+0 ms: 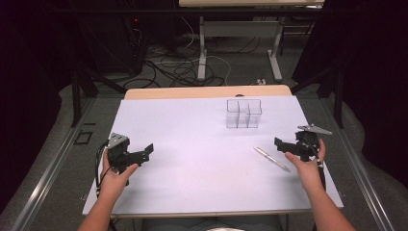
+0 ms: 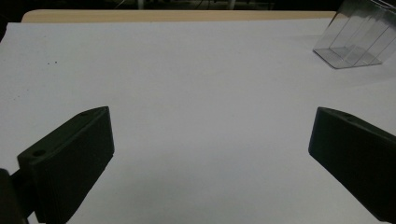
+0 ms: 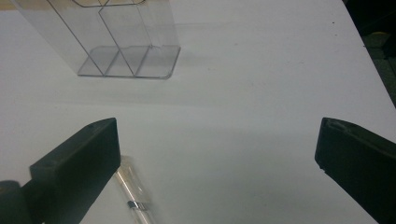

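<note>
Right gripper (image 1: 288, 147), jaws spread w/ nothing between, is seen nearest the pen (image 1: 272, 159), laid diagonally just left; left gripper (image 1: 139, 155), also spread, is kept well apart.

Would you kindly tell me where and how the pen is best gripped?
Probably at mid-barrel, from above: the pen lies flat and slanted on the table, so turn the open right tongs across its length and close on the slim sides.

The pen (image 3: 133, 196) is half hidden behind one jaw (its lower end cut off by the frame).
</note>
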